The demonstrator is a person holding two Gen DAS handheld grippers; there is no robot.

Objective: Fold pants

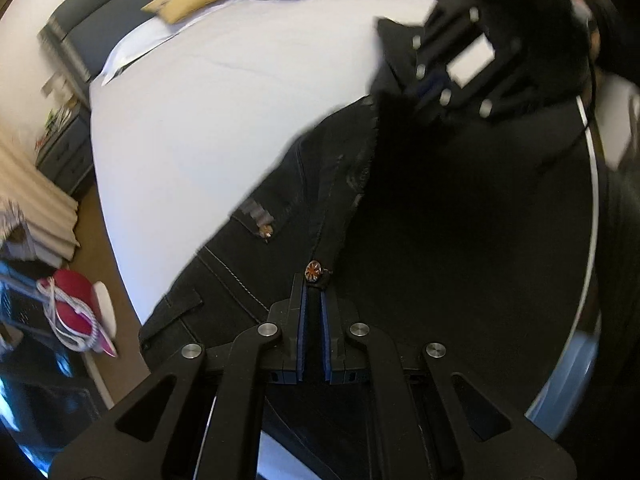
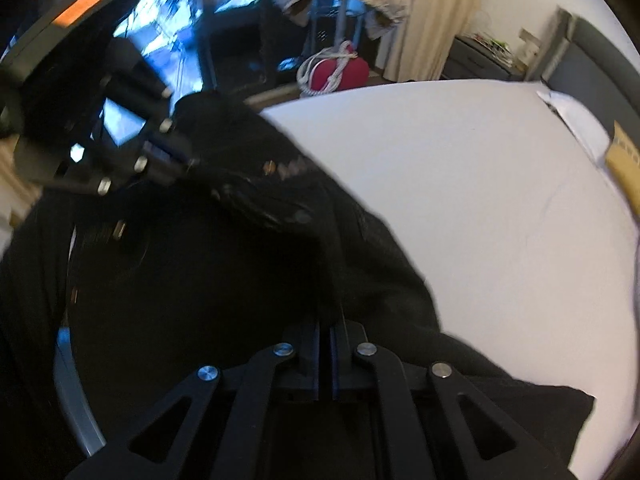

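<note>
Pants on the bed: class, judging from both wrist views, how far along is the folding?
Done: both grippers have a grip. The left gripper is shut on the black pants by the button; the right gripper is shut on another part. In hand: the pants are held over the white bed. Left: no neat fold shows yet, so all folding remains.

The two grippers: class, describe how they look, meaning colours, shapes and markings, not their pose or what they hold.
Both the left gripper and the right gripper are matte black linkages with triangular cut-outs, round silver pivot pins and blue-lined fingers. The left gripper's body, seen from the right wrist, carries an orange label.
</note>
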